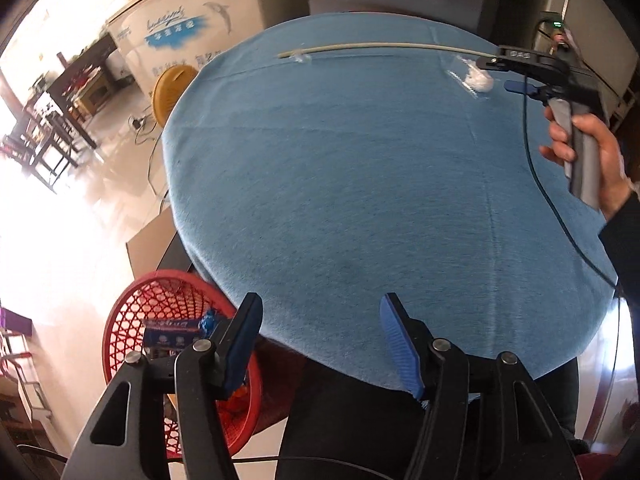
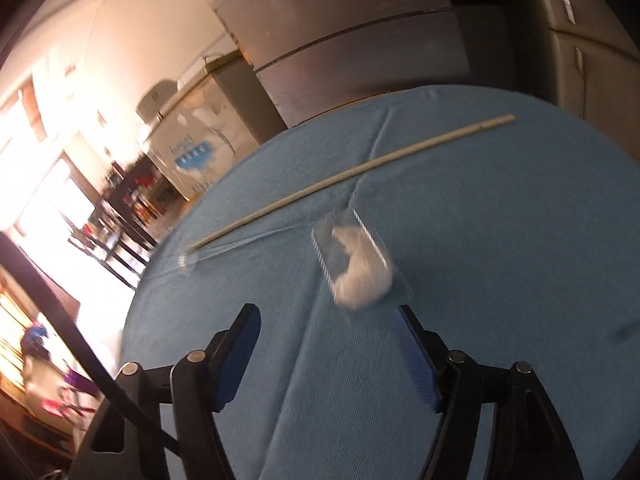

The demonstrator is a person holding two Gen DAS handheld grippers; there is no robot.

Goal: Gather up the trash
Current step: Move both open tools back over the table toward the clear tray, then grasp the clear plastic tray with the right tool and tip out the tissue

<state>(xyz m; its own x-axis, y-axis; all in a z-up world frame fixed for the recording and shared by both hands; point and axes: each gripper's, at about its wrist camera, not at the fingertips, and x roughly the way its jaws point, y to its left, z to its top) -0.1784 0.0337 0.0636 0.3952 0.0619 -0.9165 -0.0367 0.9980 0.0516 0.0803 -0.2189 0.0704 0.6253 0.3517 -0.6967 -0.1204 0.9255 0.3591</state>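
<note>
Both claws gape empty: right gripper (image 2: pixel 326 344) just short of a clear plastic wrapper (image 2: pixel 356 260) holding crumpled white tissue; left gripper (image 1: pixel 320 344) over the blue tablecloth (image 1: pixel 340 180).

Matt blue cloth covers the tabletop (image 1: pixel 360 184); a pale wooden stick (image 2: pixel 352 174); a glossy red plastic lattice basket (image 1: pixel 136 312).

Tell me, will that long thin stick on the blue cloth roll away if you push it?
Probably. The stick looks round and thin, so a sideways nudge could roll it across the cloth. It lies straight, so it is likely stiff. Being so slender, it is probably light and might snap if squeezed hard.
</note>
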